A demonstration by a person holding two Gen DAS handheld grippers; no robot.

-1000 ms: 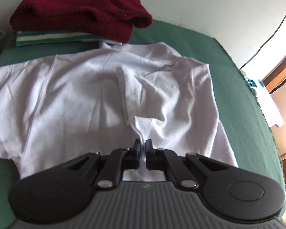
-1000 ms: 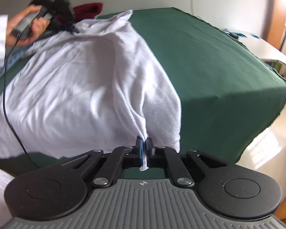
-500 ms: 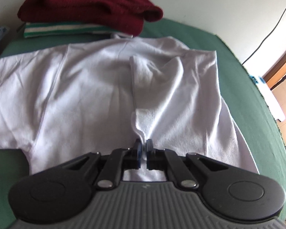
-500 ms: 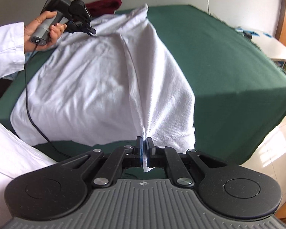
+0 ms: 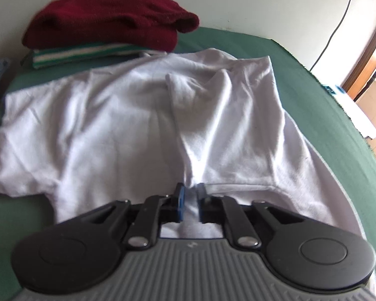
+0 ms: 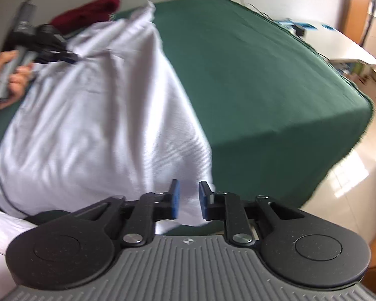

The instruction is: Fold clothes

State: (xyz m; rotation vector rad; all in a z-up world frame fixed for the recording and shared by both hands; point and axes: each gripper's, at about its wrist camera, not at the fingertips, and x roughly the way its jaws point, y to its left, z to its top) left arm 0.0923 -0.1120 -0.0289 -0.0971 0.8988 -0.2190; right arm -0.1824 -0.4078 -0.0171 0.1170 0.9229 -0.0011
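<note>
A white T-shirt [image 5: 112, 130] lies on the green-covered table [image 5: 325, 115], its right side folded over onto the body. The left gripper [image 5: 190, 195] hangs low over the near part of the fold. Its jaws are opening, with a tuck of shirt cloth loose in the gap between them. In the right wrist view the same T-shirt [image 6: 100, 125] runs away from me. The right gripper [image 6: 189, 197] is over its near corner, jaws opening, the cloth slack between the pads. At far left a hand [image 6: 12, 75] holds the left gripper [image 6: 70, 57] on the shirt.
A maroon sweater [image 5: 107, 25] tops a green-and-white striped garment [image 5: 82, 55] at the table's back left. The table [image 6: 263, 87] drops off at right to a tiled floor [image 6: 351, 175]. A white surface with small items [image 6: 338, 47] stands beyond, and a cable [image 5: 338, 25] hangs on the wall.
Both grippers were shut on pinches of the shirt; now their jaws have parted and the cloth hangs slack. The folded side has come down onto the shirt's body.
</note>
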